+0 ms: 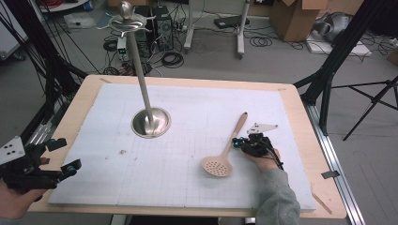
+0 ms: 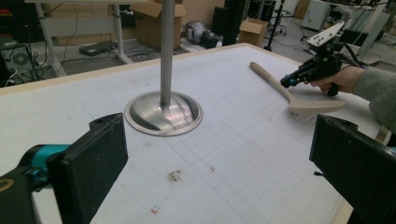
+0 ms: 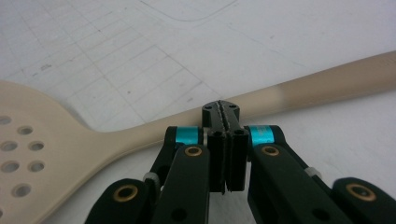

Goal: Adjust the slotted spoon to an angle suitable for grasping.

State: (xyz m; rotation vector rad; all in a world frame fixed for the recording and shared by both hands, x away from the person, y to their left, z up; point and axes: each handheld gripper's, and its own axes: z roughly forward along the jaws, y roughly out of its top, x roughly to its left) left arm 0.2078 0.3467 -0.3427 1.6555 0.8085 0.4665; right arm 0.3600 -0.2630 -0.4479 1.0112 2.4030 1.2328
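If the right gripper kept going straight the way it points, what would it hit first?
The right gripper, jaws shut, points straight at the handle of the slotted spoon lying on the mat, so it would meet that handle first. Whether the tips already touch it isn't clear.

A: Left gripper (image 1: pixel 56 157)?
B: Black, teal knuckles, broad flat pads (image 2: pixel 91 170), grey plate with holes.
A: Right gripper (image 3: pixel 221 108)?
B: Black links, brass pins, teal collars, black cable, grey plate. Grey sleeve (image 1: pixel 277 197).
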